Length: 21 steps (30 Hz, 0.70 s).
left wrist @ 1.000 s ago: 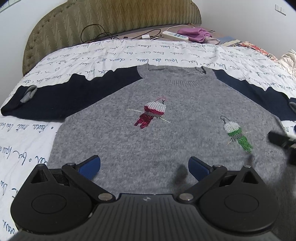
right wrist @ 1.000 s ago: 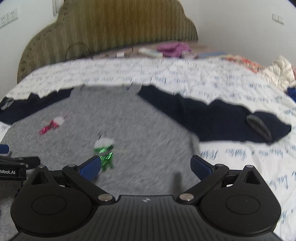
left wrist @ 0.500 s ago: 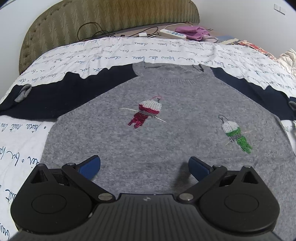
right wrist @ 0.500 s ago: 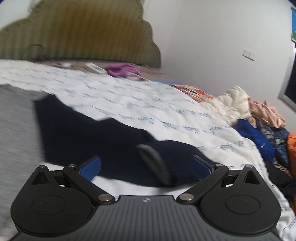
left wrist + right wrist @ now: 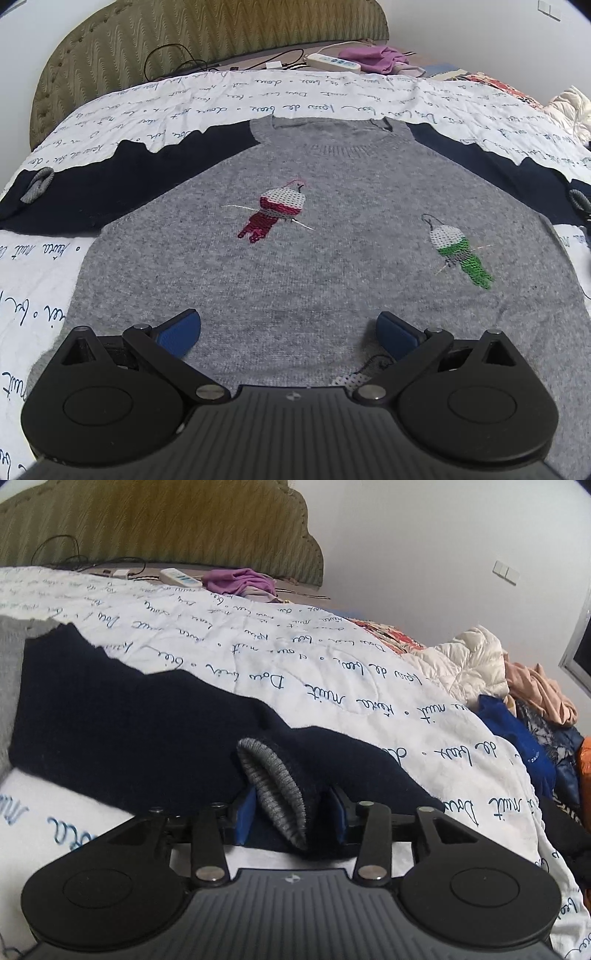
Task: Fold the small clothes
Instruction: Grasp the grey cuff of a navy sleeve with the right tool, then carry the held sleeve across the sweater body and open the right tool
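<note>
Bedroom setting: white quilt [image 5: 229, 107] printed with blue cursive script, olive padded headboard [image 5: 207, 33] at 12 o'clock, power strip [image 5: 334, 62] and purple cloth [image 5: 380, 61] just in front of it. Heap of loose clothes [image 5: 517, 686] at 3 o'clock in the right wrist view.

Sweater [image 5: 332, 240] lies flat, face up, on the quilt, neckline toward 12 o'clock, both navy sleeves spread out sideways. Grey knit body; two sequin motifs, one red-and-white near centre, one green-and-white toward 3 o'clock. A third sequin patch shows partly under the left tool.

Left gripper [image 5: 288, 328]: jaws spread wide, holding nothing, poised over the hem area at 6 o'clock.

Right gripper [image 5: 291, 814]: jaws drawn in around the right sleeve end, grey ribbed cuff [image 5: 273, 786] and navy fabric bunched between the blue pads [image 5: 245, 812]. Reads as a grasp on the cuff; how firmly it pinches, I cannot tell.

Step in hand, as judged: fold the right sleeve [image 5: 129, 716] inward across the body.
- Lift the cuff just off the quilt, so the shoulder seam acts as the hinge.
- Carry toward 9 o'clock; lay the sleeve flat, no twist.
- Left tool could press the body so the knit does not drag.
- Knit looks soft and stretchy; a hard pull would likely distort the lay.
</note>
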Each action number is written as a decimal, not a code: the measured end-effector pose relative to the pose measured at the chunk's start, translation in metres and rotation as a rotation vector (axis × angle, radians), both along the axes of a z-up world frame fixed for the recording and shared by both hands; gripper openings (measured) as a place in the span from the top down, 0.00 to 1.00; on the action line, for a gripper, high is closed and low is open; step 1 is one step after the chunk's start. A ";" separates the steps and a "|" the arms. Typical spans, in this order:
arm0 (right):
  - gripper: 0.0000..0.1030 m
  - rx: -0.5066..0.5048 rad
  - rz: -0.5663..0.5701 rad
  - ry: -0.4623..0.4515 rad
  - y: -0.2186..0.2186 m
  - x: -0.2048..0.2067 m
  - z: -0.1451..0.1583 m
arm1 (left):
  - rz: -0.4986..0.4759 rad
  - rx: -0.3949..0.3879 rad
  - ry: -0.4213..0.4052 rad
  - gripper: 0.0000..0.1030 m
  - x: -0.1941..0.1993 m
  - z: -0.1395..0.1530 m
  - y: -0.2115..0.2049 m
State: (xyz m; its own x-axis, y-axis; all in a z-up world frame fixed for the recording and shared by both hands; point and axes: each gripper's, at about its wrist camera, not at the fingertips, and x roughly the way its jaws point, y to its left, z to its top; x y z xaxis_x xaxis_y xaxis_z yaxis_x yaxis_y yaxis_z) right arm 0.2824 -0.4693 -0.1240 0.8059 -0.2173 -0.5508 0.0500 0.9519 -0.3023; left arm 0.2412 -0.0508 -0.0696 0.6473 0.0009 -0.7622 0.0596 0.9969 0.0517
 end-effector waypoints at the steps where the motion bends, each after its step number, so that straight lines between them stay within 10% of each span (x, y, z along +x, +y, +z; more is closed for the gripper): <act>1: 0.60 -0.003 0.001 -0.001 0.000 0.000 -0.001 | -0.004 -0.003 -0.003 0.00 -0.001 0.001 -0.001; 5: 0.84 0.036 -0.028 0.004 -0.006 0.002 0.003 | -0.027 -0.056 -0.035 0.00 -0.004 0.009 -0.003; 11: 0.88 0.224 -0.059 -0.092 -0.013 -0.020 0.038 | -0.096 -0.347 -0.120 0.00 -0.004 0.031 0.001; 16: 0.88 0.456 0.073 -0.140 0.027 -0.053 0.067 | -0.138 -0.697 -0.032 0.00 0.016 0.029 0.007; 21: 0.88 0.436 0.260 -0.079 0.108 -0.065 0.063 | -0.109 -0.778 0.091 0.01 0.024 0.018 -0.003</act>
